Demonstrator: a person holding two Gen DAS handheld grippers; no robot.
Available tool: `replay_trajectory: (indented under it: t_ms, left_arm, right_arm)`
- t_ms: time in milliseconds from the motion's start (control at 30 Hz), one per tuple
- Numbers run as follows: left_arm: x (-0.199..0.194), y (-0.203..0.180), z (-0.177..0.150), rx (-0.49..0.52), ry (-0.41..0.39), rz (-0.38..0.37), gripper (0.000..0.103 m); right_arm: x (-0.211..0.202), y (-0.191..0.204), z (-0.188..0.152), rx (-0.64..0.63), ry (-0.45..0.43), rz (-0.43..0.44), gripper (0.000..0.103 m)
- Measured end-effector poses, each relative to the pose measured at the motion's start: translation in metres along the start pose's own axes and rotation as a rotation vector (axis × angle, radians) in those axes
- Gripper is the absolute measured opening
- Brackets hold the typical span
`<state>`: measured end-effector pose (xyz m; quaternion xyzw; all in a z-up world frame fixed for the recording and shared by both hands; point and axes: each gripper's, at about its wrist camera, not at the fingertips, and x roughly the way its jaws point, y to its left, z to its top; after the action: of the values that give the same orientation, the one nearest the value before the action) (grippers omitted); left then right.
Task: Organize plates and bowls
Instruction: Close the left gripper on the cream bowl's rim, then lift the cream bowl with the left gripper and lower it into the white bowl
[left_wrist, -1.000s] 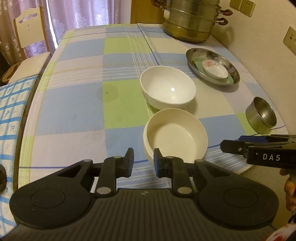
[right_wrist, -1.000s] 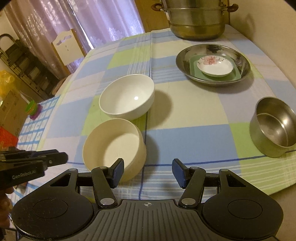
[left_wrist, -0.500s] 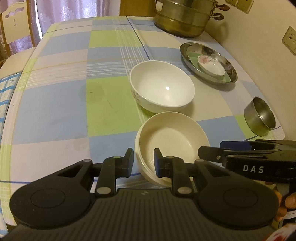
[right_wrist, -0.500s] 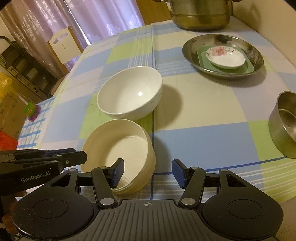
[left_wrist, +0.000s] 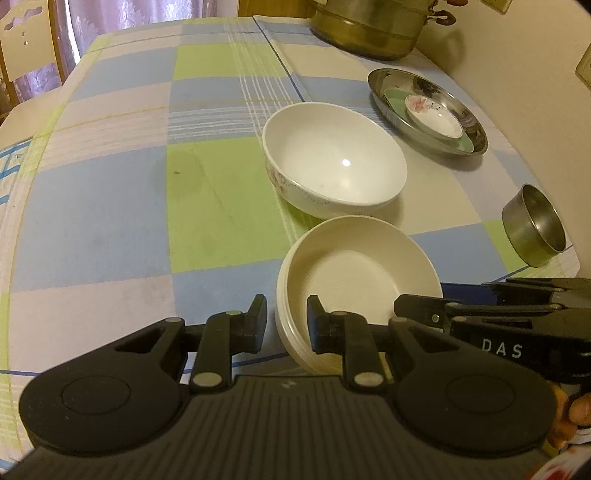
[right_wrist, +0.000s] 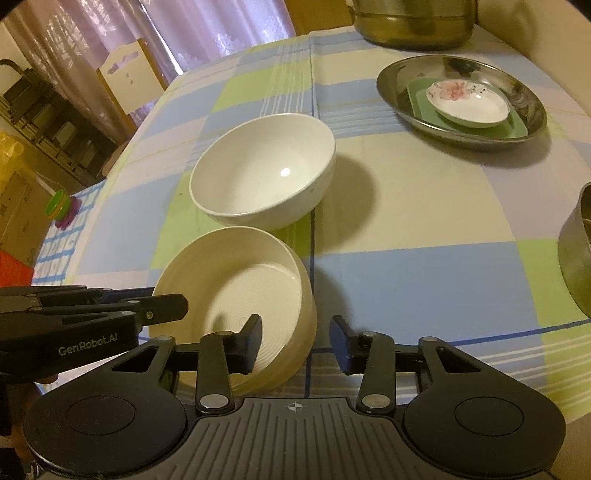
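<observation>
A cream flat-bottomed bowl sits near the table's front edge, also in the right wrist view. My left gripper is open and straddles its left rim. My right gripper is open and straddles its right rim; it shows from the side in the left wrist view. Just behind stands a white round bowl, seen too in the right view. A steel dish farther back holds a green plate and a small flowered saucer.
A small steel bowl stands at the right near the table edge. A large brass steamer pot is at the back by the wall. A chair and a shelf stand beyond the left side of the checked tablecloth.
Both grippers have moved forward and closed in on the cream bowl, so its rim now lies between the fingers of each. The bowls have not moved.
</observation>
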<state>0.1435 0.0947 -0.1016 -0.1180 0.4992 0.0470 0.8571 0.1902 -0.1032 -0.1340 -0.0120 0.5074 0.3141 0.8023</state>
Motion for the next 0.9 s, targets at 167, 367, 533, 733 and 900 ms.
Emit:
replay_trajectory:
  t_ms: [167, 367, 533, 733, 900]
  left_arm:
    - [0.007, -0.002, -0.002, 0.000, 0.016, -0.003, 0.020]
    - [0.005, -0.005, -0.004, 0.016, 0.014, -0.005, 0.014]
    - [-0.003, -0.006, -0.005, 0.020, 0.004, -0.009, 0.014]
    - [-0.017, -0.008, -0.006, 0.022, -0.008, -0.016, 0.014]
    - [-0.033, -0.012, -0.004, 0.027, -0.032, -0.026, 0.014]
  right_arm:
    - [0.003, -0.001, -0.001, 0.002, 0.004, 0.000, 0.025]
    - [0.001, 0.000, -0.001, -0.004, 0.004, 0.000, 0.019]
    - [-0.005, 0.000, -0.001, 0.001, 0.010, 0.009, 0.019]
    - [-0.018, 0.003, -0.001, -0.010, 0.017, 0.019, 0.019]
    - [-0.032, 0.007, 0.000, -0.021, 0.007, 0.022, 0.019]
